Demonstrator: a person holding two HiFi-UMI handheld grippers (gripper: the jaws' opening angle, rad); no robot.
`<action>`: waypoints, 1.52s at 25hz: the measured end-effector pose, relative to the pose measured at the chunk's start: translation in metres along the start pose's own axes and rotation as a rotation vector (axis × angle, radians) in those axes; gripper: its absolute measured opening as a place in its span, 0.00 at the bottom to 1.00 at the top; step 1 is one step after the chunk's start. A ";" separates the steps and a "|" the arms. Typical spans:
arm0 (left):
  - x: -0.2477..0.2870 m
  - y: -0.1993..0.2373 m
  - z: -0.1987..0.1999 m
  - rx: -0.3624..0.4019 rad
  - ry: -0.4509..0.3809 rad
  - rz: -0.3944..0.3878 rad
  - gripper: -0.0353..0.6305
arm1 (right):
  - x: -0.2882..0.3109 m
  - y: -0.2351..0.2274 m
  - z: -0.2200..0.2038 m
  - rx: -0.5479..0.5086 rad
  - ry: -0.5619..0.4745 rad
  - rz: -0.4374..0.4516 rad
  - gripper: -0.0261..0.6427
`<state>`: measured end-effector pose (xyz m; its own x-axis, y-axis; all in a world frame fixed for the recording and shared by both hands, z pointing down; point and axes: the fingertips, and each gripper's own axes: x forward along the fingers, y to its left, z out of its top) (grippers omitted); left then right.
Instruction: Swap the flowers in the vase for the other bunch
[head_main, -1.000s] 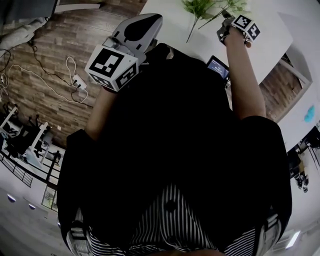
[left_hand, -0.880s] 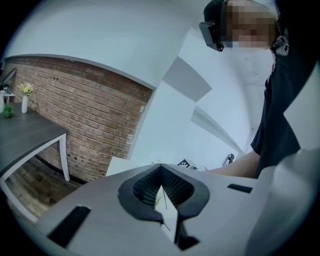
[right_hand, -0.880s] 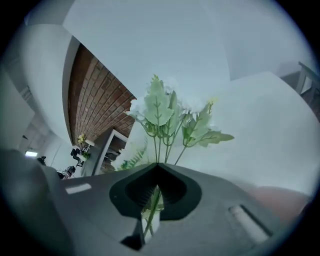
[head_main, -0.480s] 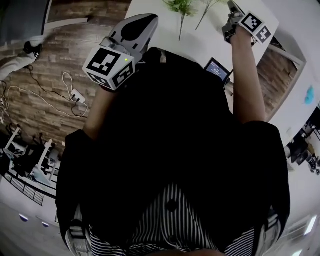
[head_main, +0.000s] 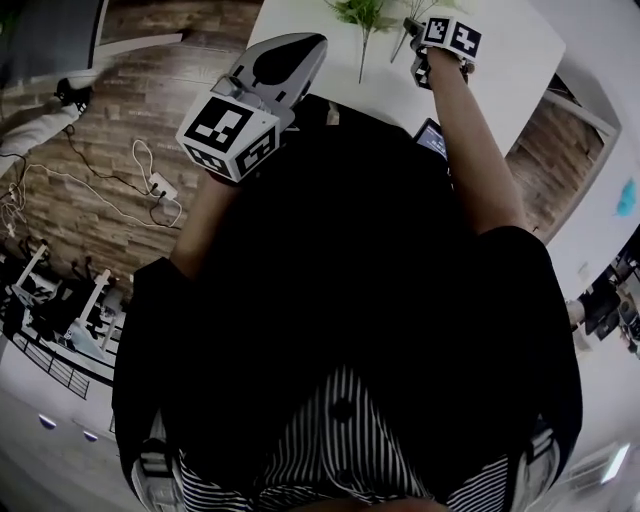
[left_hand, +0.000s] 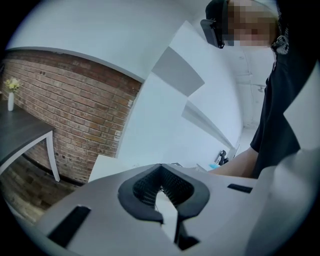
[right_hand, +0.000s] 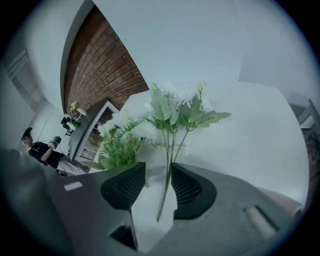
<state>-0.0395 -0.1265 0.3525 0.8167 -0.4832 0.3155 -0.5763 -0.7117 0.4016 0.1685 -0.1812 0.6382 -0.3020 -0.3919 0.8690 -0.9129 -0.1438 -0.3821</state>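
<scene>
Right gripper (right_hand: 158, 165) just opened (flower stems (right_hand: 164, 192) between jaws).

Flat, diffuse light, no hard shadows. Strong fisheye bend + black vignette at edges. White table (head_main: 520, 60) nr blown out; flowers (right_hand: 172, 107) a bit soft.

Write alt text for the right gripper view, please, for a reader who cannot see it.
The right gripper, whose jaws have just been opening, has them apart on either side of the stem of a white-flowered bunch lying on a white table. A leafier green bunch lies at the picture's left, with a brick wall behind.
</scene>
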 end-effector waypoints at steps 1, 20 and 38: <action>-0.002 0.001 -0.002 -0.004 0.006 0.013 0.06 | 0.009 -0.006 0.000 0.018 0.011 -0.024 0.28; -0.015 0.016 -0.007 -0.027 0.011 0.045 0.06 | -0.052 0.002 0.069 0.076 -0.280 0.096 0.07; 0.017 -0.026 -0.009 0.123 0.102 -0.152 0.06 | -0.202 -0.073 0.042 -0.118 -0.859 -0.024 0.07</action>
<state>-0.0107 -0.1113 0.3547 0.8829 -0.3163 0.3471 -0.4337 -0.8324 0.3449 0.3076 -0.1297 0.4779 -0.0136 -0.9475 0.3194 -0.9533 -0.0841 -0.2901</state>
